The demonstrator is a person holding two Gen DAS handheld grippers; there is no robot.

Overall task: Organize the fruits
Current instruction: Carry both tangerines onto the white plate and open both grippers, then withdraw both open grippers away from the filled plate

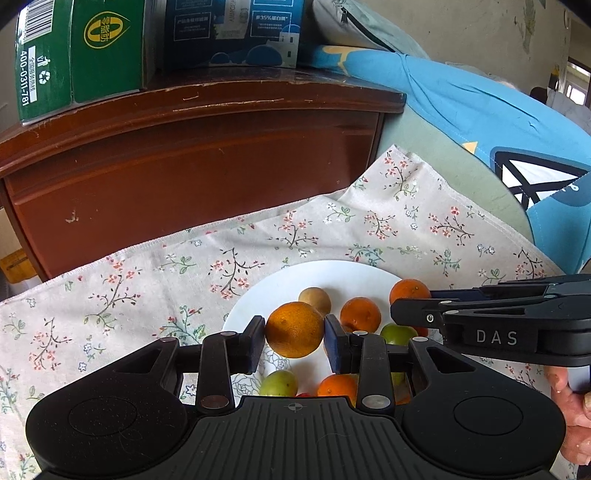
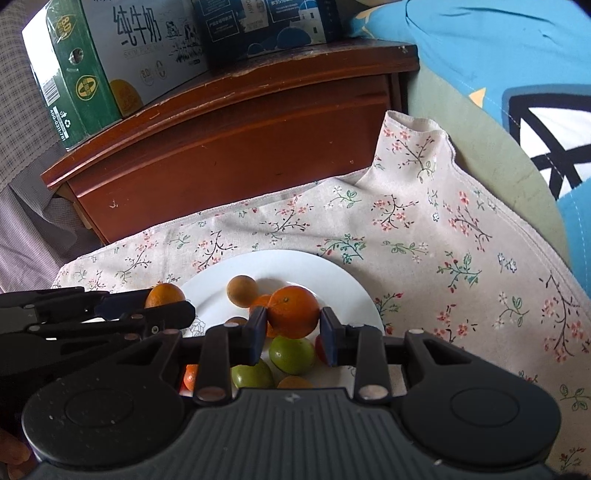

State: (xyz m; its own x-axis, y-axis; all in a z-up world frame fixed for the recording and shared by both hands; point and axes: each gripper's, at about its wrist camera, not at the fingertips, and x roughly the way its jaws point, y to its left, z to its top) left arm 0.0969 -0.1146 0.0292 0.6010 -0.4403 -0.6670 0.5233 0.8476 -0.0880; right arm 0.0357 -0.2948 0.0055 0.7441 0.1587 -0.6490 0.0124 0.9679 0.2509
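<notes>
**Holding one orange in each hand-held gripper above a plate of fruit**

Gripping from both sides, the left hand-held gripper point(image 1: 294, 338) has its two pads pressed against a large orange point(image 1: 294, 329), the jaws narrowed to the fruit's width. The fruit is round, so no long axis or pointing direction can be told. It sits over the near left part of a white plate point(image 1: 325, 275).

The right hand-held gripper point(image 2: 293, 328) is likewise closed on a darker orange point(image 2: 293, 312), its pads touching the fruit's left and right sides, above the middle of the plate point(image 2: 280, 260). This fruit is also round, with no clear axis.

On the plate lie more fruit: a small brown round fruit point(image 2: 242, 291), two green fruits point(image 2: 291, 354) and further oranges, several partly hidden behind the gripper bodies. A small red item at the plate's near edge is too covered to identify.

The plate rests on a floral cloth point(image 1: 406, 221). Behind it stands a brown wooden cabinet point(image 1: 184, 155) bearing a green carton point(image 1: 74, 55) and a dark blue carton point(image 1: 232, 33), both cut off at the top. Part of a person's hand point(image 1: 576, 424) shows at the right edge
</notes>
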